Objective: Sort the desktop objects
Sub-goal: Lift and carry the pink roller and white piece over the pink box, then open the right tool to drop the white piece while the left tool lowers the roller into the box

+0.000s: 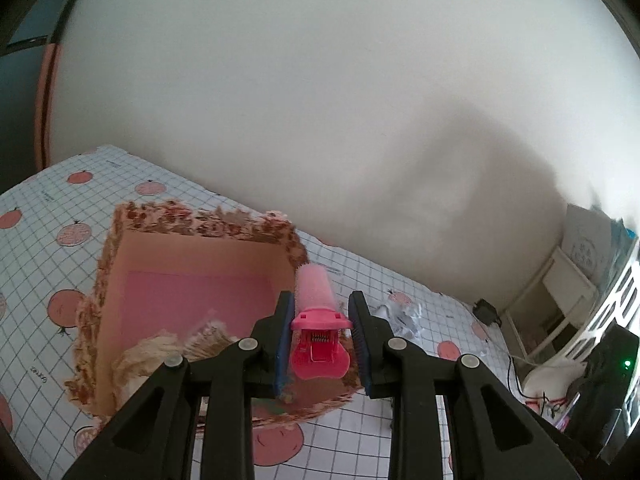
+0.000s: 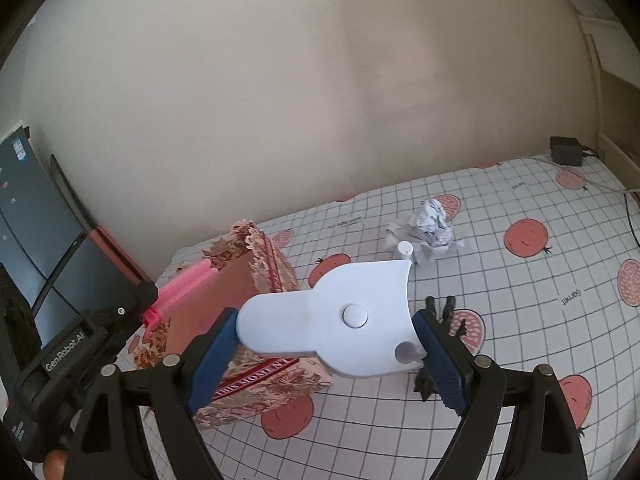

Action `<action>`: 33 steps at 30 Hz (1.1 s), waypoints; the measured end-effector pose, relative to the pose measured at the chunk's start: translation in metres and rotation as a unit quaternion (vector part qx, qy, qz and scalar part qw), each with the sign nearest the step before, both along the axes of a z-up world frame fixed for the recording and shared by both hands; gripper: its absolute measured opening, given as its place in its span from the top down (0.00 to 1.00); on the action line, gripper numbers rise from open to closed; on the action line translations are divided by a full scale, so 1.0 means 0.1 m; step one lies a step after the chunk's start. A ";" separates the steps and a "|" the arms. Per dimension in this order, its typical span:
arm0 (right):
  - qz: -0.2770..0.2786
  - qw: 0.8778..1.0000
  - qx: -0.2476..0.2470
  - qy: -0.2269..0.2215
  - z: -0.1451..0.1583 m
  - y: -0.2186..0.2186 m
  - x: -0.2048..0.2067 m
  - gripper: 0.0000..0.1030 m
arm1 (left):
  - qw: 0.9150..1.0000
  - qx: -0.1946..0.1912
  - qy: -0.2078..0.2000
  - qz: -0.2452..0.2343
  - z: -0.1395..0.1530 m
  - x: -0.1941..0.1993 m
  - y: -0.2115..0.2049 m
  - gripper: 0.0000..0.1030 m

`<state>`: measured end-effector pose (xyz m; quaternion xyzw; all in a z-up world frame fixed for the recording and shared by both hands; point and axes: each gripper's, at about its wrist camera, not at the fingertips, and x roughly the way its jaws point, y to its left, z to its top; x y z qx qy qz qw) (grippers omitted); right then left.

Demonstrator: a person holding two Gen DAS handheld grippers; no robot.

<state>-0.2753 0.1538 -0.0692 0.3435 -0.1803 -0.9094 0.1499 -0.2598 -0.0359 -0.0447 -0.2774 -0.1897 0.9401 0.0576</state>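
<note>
Clamped in my left claw [image 1: 319, 336], a pink hair-roller clip [image 1: 318, 320] hung over the open floral box [image 1: 192, 268], which stood on the grid-patterned tablecloth [image 2: 520, 320] near the wall. My right claw [image 2: 324, 344] gripped a white flat plastic gadget [image 2: 332, 320] across its width, beside the box. Crumpled paper [image 2: 432, 224] lay farther back on the cloth, with a black clip [image 2: 448, 312] under the gadget's edge.
</note>
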 end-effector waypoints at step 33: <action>0.056 0.998 0.017 0.022 0.04 -0.77 -0.01 0.14 | 0.991 0.009 -0.081 0.110 -0.24 0.01 -0.70 0.72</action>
